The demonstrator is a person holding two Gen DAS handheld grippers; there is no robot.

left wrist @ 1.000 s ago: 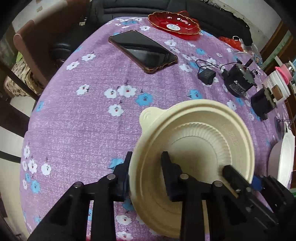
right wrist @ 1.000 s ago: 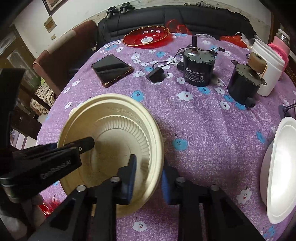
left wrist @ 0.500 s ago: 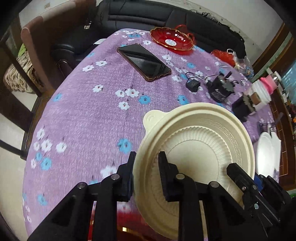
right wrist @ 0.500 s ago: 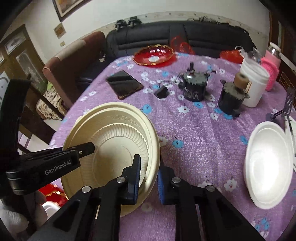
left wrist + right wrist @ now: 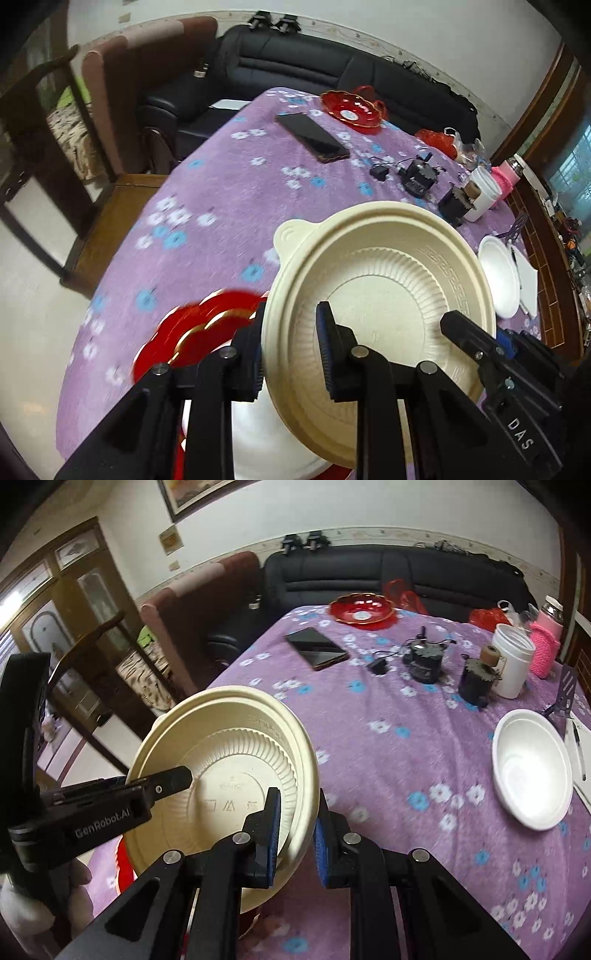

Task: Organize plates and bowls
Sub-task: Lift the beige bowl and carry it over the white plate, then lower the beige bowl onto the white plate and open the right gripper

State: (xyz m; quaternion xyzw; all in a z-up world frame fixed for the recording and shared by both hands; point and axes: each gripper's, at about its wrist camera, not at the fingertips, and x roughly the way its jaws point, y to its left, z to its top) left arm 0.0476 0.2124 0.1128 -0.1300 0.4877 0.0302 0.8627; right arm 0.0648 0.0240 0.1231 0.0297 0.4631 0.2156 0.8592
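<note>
The left hand-held gripper (image 5: 290,354) is pinched tight on the left rim of the cream bowl (image 5: 380,310). One finger is inside the bowl and one is outside. The right hand-held gripper (image 5: 297,834) is pinched tight on the other side of the same rim. So both of them are holding this one bowl together. The bowl is up in the air, tipped a little, above the near edge of the table (image 5: 388,716).

Right under the bowl, at the near edge, there is a red plate (image 5: 207,332) with a gold line on it. A white dish (image 5: 266,443) sits there too. It looks like it sits on the red plate, but the picture is blurry and the bowl hides part of it. I think this is the pile where things are being put together, and the cream bowl may go there next. I cannot be sure.

There is still a lot left to do. A white bowl (image 5: 532,768) sits alone by the right edge of the table. A red dish (image 5: 362,611) sits alone at the far edge, close to the black sofa (image 5: 388,572). Neither one is in a pile yet.

Other things on the table are not plates or bowls. There is a phone (image 5: 316,648), two small black motors (image 5: 426,661), a white cup (image 5: 513,659) and a pink bottle (image 5: 546,638).

So the job looks only partly done. One bowl is in the air, and two dishes still wait.
</note>
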